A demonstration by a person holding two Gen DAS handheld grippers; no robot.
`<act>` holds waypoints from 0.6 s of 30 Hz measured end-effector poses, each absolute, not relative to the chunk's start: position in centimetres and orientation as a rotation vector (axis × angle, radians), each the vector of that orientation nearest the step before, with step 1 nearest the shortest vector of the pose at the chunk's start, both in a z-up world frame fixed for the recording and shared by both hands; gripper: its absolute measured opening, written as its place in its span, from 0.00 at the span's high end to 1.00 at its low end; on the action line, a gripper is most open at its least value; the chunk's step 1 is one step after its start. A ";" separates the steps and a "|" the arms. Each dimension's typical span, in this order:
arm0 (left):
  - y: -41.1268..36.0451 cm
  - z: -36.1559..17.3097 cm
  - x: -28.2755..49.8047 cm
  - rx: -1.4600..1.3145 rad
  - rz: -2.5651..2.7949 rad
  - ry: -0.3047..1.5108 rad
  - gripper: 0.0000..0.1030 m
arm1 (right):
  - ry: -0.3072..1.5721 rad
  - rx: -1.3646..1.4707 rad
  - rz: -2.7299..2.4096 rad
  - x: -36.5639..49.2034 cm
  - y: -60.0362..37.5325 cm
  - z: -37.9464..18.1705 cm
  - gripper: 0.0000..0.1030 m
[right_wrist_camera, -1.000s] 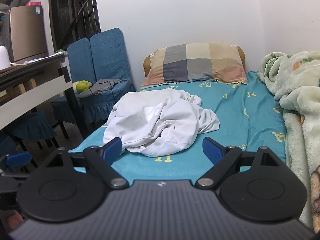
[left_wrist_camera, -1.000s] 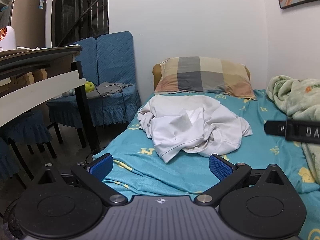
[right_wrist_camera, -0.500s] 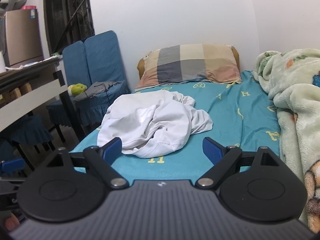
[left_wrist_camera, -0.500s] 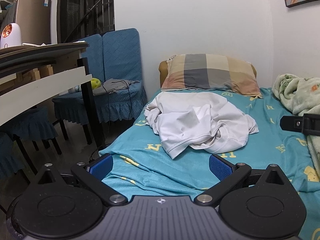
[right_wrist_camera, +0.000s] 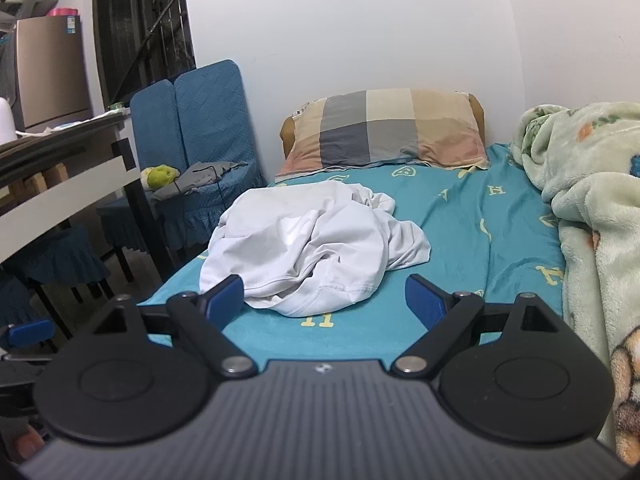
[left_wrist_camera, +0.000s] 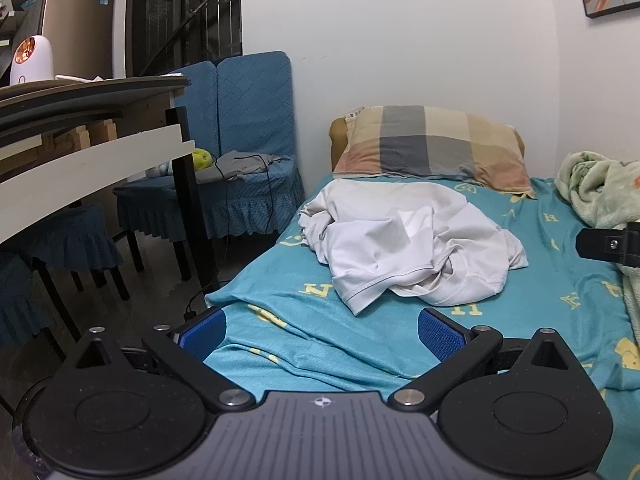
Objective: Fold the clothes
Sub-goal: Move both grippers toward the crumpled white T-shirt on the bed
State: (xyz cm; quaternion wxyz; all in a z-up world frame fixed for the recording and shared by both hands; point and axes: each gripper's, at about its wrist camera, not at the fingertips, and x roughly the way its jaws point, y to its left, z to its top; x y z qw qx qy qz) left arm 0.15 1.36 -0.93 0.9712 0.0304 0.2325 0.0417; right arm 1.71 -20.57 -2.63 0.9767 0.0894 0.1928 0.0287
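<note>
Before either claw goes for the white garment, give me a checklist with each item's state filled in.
1. Left claw open and holding nothing: ok.
2. Right claw open and holding nothing: ok.
3. White garment lying on the teal bedsheet, not hanging off the edge: ok.
4. Garment spread flat, ready to fold: not ok, it lies in a crumpled heap.
5. Collar, sleeves or hem corners identified for a grasp: cannot tell; only one stitched edge shows at the near side.
6. Room on the sheet to spread it: ok to the right, though the green blanket borders that side and the checked pillow the far end.
</note>
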 end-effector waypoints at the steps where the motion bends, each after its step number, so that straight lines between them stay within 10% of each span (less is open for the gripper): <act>1: 1.5 -0.9 0.1 0.058 0.087 0.470 0.00 | 0.386 0.178 0.053 1.7 -20.5 -2.6 0.14; 18: -1.3 3.3 0.0 0.153 0.150 0.403 0.00 | 0.356 0.268 0.034 1.5 -22.0 -1.2 0.14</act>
